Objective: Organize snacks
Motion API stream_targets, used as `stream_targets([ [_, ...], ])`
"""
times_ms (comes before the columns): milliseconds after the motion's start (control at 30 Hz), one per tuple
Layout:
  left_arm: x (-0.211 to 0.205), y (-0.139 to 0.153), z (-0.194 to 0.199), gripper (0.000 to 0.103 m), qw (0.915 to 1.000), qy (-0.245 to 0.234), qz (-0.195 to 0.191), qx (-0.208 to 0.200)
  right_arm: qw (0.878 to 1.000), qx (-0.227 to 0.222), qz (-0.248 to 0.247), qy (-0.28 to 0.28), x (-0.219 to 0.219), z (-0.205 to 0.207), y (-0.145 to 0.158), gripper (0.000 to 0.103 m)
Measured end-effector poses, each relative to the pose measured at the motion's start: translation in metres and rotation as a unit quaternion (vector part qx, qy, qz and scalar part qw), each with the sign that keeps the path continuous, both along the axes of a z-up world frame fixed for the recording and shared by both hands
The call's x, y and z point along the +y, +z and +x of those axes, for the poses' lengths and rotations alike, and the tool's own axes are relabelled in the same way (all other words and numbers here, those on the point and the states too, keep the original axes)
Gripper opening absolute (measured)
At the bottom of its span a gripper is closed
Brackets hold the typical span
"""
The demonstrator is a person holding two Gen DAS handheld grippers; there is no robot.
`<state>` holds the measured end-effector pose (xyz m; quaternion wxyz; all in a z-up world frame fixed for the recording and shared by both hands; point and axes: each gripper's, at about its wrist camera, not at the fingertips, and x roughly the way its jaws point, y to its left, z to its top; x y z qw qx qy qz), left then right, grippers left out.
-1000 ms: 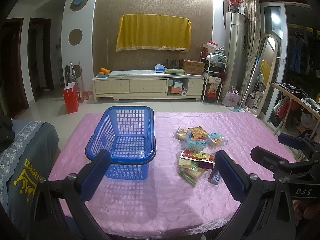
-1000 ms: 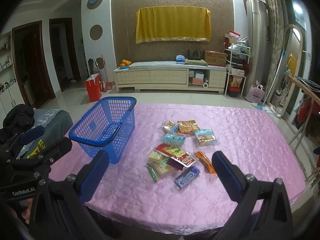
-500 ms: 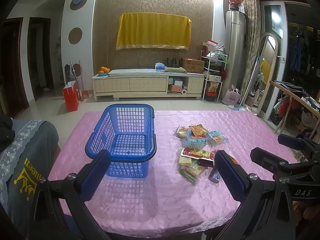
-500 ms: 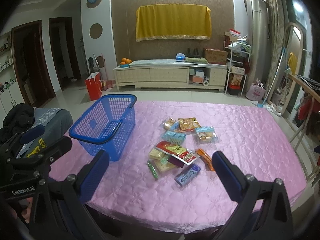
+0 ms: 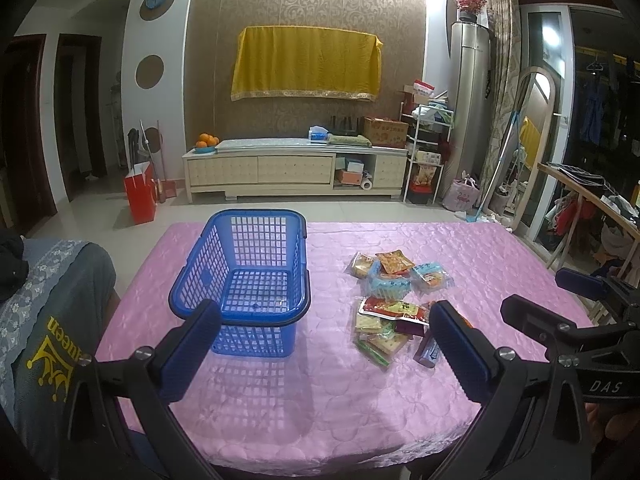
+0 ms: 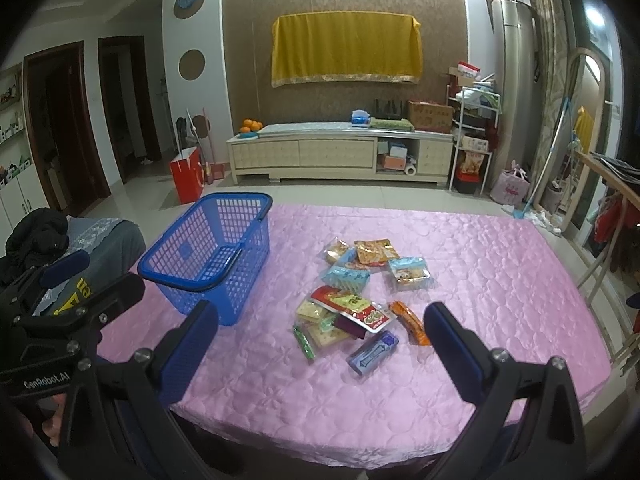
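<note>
A blue plastic basket stands empty on the left of a pink-covered table; it also shows in the right wrist view. A pile of snack packets lies at the table's middle, to the right of the basket, and shows in the left wrist view too. My left gripper is open and empty, above the table's near edge in front of the basket. My right gripper is open and empty, above the near edge in front of the snacks.
A chair draped in grey cloth stands at the table's left. A wooden folding chair stands at the right. A TV cabinet and shelf rack stand along the far wall.
Both grippers have drawn back and up from the table a little; basket and snacks look smaller and further off. Nothing on the table has moved.
</note>
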<state>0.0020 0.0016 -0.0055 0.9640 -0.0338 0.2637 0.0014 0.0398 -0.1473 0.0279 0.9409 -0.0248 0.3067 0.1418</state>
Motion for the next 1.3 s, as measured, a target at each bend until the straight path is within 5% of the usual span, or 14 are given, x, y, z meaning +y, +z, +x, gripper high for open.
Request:
stream_targets([
  [567, -0.019, 0.011, 0.031, 0.103, 0.9995, -0.027, 0.013, 0.007, 0.996, -0.055, -0.060, -0.049, -0.016, 0.025, 0.011, 0.103],
  [1000, -0.052, -0.029, 0.123, 0.103, 0.9942, -0.063, 0.016, 0.085, 0.996, 0.065, -0.053, -0.017, -0.054, 0.121, -0.048, 0.103],
  [1300, -0.063, -0.092, 0.169, 0.103, 0.9836, -0.065, 0.006, 0.168, 0.981, 0.150, -0.062, 0.107, -0.041, 0.173, -0.107, 0.103],
])
